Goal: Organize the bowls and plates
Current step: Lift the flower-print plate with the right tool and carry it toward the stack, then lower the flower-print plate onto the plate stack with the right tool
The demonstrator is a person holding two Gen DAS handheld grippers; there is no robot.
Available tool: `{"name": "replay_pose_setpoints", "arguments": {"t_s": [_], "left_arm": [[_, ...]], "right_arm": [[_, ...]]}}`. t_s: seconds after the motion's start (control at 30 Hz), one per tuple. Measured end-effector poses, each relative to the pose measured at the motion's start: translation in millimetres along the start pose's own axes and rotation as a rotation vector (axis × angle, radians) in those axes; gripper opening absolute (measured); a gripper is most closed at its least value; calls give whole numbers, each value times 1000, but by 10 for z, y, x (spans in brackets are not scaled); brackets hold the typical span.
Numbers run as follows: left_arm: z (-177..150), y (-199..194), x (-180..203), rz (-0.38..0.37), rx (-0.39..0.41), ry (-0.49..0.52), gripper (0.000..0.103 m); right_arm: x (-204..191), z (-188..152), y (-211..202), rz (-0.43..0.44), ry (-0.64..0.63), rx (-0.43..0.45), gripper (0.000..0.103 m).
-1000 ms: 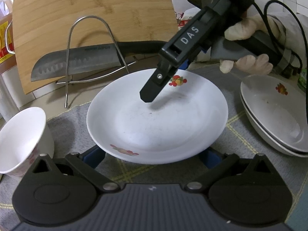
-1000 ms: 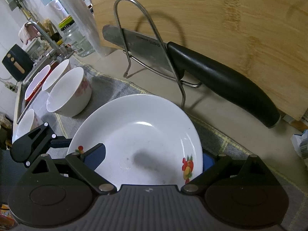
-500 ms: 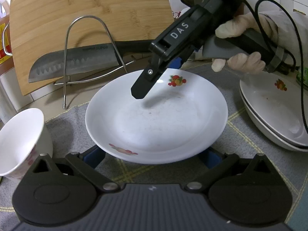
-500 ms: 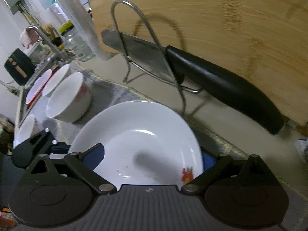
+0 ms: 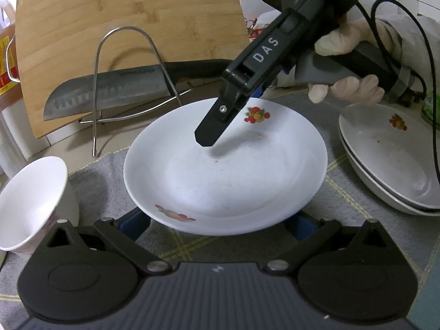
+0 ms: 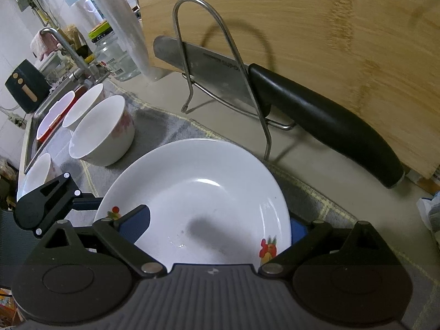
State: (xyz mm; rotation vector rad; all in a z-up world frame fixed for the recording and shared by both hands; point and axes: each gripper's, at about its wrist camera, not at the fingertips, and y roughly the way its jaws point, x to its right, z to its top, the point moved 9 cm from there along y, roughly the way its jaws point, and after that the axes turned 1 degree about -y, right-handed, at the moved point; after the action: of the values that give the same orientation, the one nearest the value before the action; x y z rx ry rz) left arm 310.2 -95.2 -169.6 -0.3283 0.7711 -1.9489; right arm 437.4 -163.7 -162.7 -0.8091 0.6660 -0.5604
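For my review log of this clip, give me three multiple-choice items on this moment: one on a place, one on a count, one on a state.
1. Where is the knife?
A. In a sink
B. Propped against the cutting board
C. Inside a bowl

2. How many fruit motifs show on the plate between the two grippers?
A. Two
B. One
C. Four

3. How do the jaws of the right gripper stand?
A. Shut on the knife handle
B. Shut on nothing
C. Open, one on each side of the plate

Answers:
1 B: the blade and handle lie along the board's face in both views.
2 A: the left wrist view shows one motif on the far rim and one on the near rim.
3 C: the right wrist view shows a blue pad at each edge of the plate, far apart.
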Motion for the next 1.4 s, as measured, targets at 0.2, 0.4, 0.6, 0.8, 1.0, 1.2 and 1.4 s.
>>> {"name": "replay_pose_setpoints", "arguments": {"t_s": [0.2, 0.4, 0.6, 0.8, 1.0, 1.2, 1.4], "left_arm": [[2, -48, 5, 6, 3, 7, 103], [5, -135, 12, 17, 2, 7, 103], [3, -251, 20, 25, 1, 7, 103], [-8, -384, 69, 32, -5, 5, 103], [-29, -522, 186, 38, -10, 18, 103], [-76, -686, 371, 29, -14, 30, 103], [-109, -775, 543, 17, -22, 34, 103]], "right_arm": [[-69, -16, -74, -1, -13, 9, 101], [-183, -46, -172, 3, -26, 20, 101], [-331, -112, -311, 7, -50, 29, 101], [-496, -214, -485, 23, -60, 45, 101], [-611, -353, -631, 29, -64, 58, 101], [-706, -525, -790, 32, -64, 66, 101], [-753, -704, -928, 26, -50, 71, 101]]}}
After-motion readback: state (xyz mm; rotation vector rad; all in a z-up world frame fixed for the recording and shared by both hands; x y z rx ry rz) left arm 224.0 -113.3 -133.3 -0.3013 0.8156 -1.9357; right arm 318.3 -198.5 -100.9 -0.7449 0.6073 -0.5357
